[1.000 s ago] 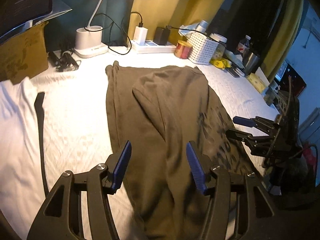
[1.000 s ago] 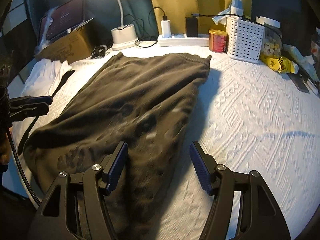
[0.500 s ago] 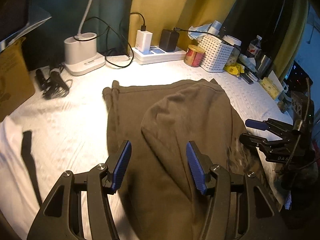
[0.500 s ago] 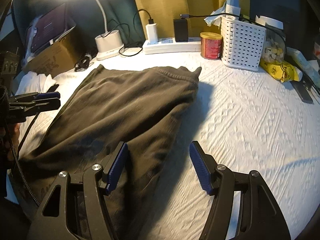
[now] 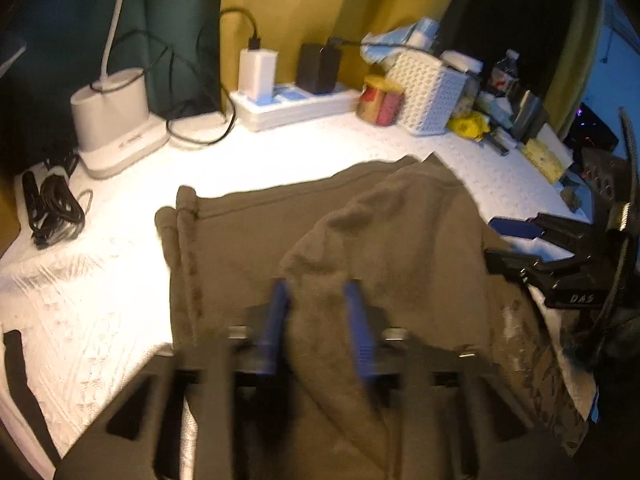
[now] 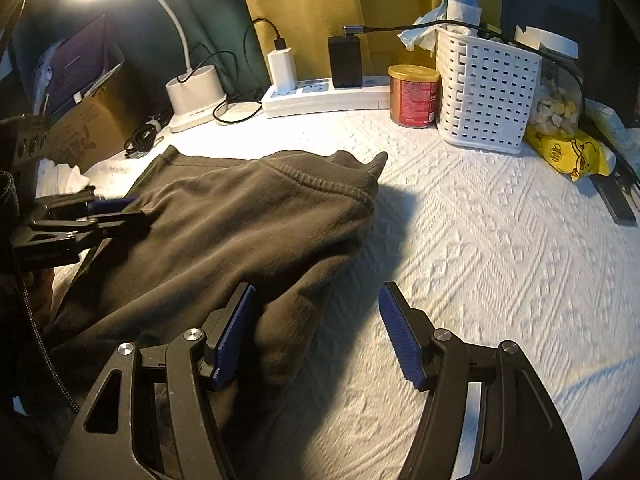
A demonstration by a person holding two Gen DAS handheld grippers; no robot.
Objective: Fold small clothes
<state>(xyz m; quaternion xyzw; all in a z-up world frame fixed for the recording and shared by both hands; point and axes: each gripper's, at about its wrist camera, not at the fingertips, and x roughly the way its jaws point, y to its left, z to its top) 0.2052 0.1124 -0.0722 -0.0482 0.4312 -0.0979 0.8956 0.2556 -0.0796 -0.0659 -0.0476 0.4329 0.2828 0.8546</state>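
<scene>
In the left wrist view, the left gripper (image 5: 316, 328) is blurred, its blue pads closer together than wide apart with a raised ridge of the brown garment (image 5: 360, 240) between them; whether they actually pinch the cloth I cannot tell. The garment spreads ahead of and beneath the tongs on the white textured cover (image 5: 100, 300), its hemmed far edge running across just beyond them. Left of the tongs the cover lies bare up to a black strap (image 5: 18, 364) at the near edge; farther ahead stand the lamp base (image 5: 116, 120) and power strip (image 5: 296, 108). The right gripper (image 5: 516, 244) sits at the garment's right edge. In the right wrist view, the right gripper (image 6: 316, 332) stands wide apart, its left pad against the garment's (image 6: 240, 232) folded side edge, its right pad over bare cover (image 6: 500, 260). Open cover stretches ahead and rightward to the red tin (image 6: 414, 94) and white basket (image 6: 486, 100). The left gripper (image 6: 116, 212) lies far left, over the cloth.
</scene>
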